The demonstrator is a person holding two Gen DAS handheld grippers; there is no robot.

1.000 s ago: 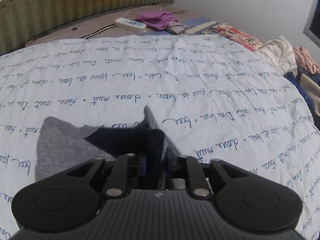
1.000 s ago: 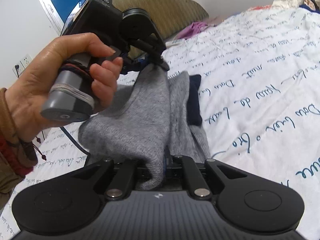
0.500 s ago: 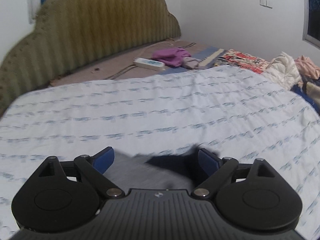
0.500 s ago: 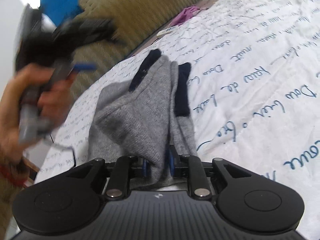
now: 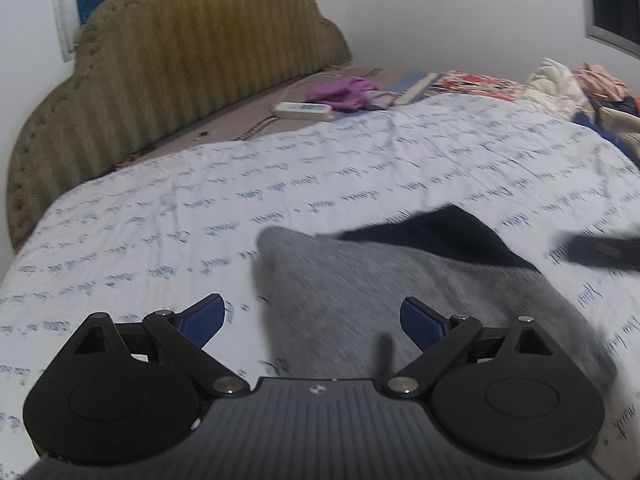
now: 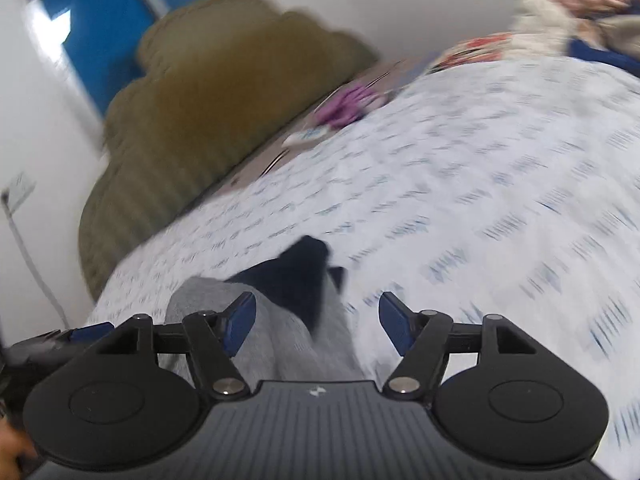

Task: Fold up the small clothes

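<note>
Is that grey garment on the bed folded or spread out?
Folded, it seems: the grey garment lies doubled on the bedspread, its dark navy band turned up on top. How neatly, blur hides.

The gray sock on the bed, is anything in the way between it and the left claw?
Nothing visible. The left claw stands open just above the gray sock, which lies on the white sheet with bare cloth all around it.
</note>
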